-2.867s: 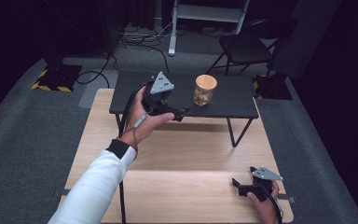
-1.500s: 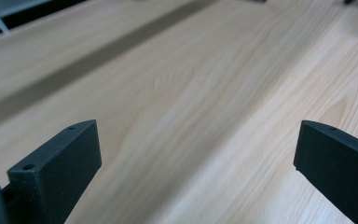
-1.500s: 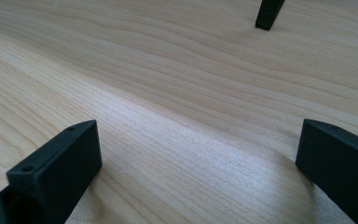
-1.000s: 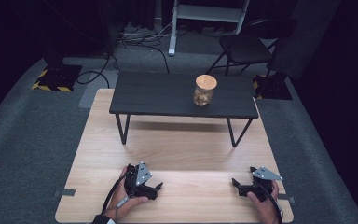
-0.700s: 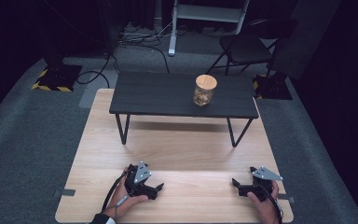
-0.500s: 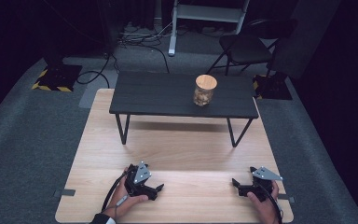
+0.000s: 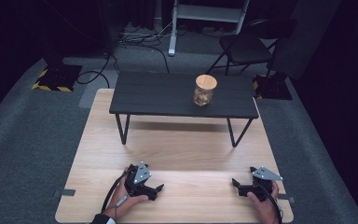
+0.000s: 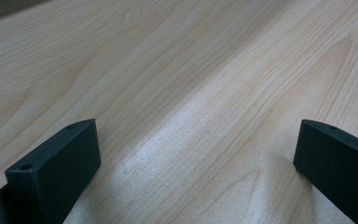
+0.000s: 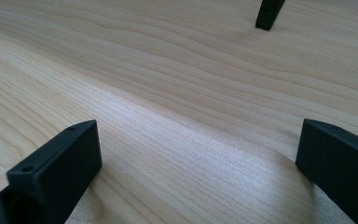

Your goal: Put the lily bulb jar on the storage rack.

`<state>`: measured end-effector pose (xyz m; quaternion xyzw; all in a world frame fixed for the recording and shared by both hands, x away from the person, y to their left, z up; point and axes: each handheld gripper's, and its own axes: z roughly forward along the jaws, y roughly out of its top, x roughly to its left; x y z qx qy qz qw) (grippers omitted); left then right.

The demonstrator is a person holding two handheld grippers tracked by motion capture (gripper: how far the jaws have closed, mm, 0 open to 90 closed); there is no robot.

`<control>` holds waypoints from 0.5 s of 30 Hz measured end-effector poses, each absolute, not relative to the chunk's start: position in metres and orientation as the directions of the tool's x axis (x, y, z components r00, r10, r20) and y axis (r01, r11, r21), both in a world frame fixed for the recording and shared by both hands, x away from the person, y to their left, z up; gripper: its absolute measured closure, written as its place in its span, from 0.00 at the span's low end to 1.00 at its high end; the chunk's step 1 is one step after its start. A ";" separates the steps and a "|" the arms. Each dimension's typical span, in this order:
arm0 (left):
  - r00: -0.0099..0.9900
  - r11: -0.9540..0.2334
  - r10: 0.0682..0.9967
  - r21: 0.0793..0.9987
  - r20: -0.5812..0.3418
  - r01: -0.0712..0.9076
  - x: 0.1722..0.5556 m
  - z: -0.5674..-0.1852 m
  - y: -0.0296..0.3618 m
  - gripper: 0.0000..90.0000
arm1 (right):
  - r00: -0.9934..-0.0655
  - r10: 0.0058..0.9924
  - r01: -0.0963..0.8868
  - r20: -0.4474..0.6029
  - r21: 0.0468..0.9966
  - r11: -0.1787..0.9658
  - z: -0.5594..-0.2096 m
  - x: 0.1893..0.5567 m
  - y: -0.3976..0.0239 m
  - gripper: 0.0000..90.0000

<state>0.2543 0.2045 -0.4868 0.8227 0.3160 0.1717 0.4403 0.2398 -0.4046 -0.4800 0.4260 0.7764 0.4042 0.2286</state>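
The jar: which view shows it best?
The high view. There the jar stands whole on the black bench, its wooden lid on and something light brown inside. The left gripper view and the right gripper view look along open jaws at bare wood, so they tell nothing about it.

Pale wood-grain table (image 7: 182,154), black bench (image 7: 168,95), black tongs (image 7: 149,189) with grey plates, clear jar (image 7: 205,91) with tan lid, grey carpet (image 7: 23,140).
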 end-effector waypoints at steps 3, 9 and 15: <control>0.741 -0.413 0.671 0.833 0.004 0.369 0.254 -0.487 0.204 0.01 | -0.532 0.846 0.477 -0.011 0.822 0.310 -0.480 0.240 -0.405 0.00; 0.750 -0.418 0.662 0.833 0.007 0.362 0.255 -0.487 0.206 0.00 | -0.532 0.846 0.477 -0.010 0.822 0.310 -0.480 0.240 -0.405 0.00; 0.751 -0.419 0.661 0.833 0.007 0.361 0.255 -0.487 0.206 0.01 | -0.532 0.846 0.477 -0.010 0.823 0.310 -0.480 0.240 -0.405 0.00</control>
